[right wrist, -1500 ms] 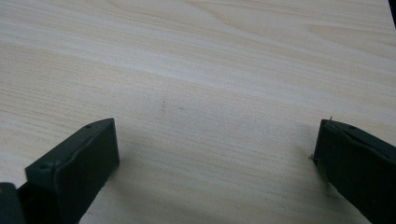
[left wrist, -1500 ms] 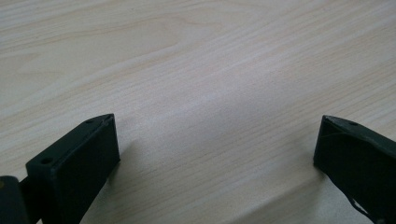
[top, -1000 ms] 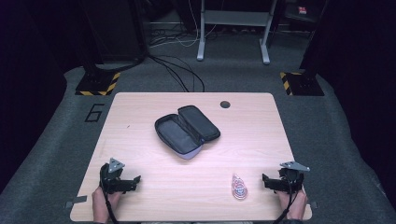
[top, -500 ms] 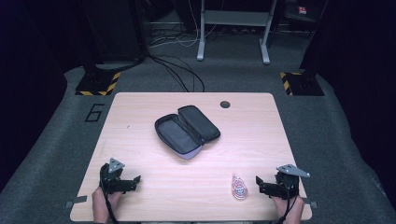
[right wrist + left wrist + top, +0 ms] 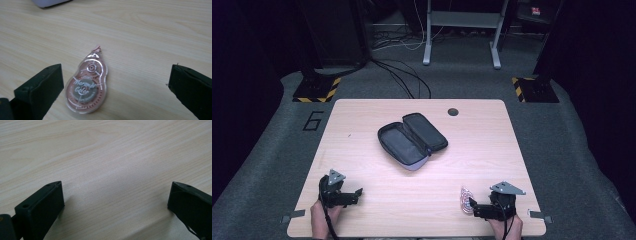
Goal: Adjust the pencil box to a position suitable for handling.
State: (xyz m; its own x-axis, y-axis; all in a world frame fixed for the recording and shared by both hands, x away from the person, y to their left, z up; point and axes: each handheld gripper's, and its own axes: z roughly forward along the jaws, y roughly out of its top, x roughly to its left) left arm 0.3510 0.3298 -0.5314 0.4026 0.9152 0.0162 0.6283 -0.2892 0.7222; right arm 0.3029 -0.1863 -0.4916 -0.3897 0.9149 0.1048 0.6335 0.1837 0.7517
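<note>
A clear pink correction tape dispenser lies flat on the wooden table, near its front right. My right gripper is open and points left at the dispenser. In the right gripper view the dispenser sits between the wide-apart jaws of that gripper, closer to the left one and touching neither. A black pencil case lies unzipped and spread open at the table's centre, and its pale edge peeks in at the top. My left gripper rests open at the front left over bare wood.
A dark round hole sits near the table's far edge. Beyond the table are floor cables, two yellow-and-black striped bases and a grey stand. A painted "6" marks the carpet on the left.
My right gripper has shifted left and toward the front edge, bringing its jaws up to the correction tape. The left gripper and pencil case have stayed put.
</note>
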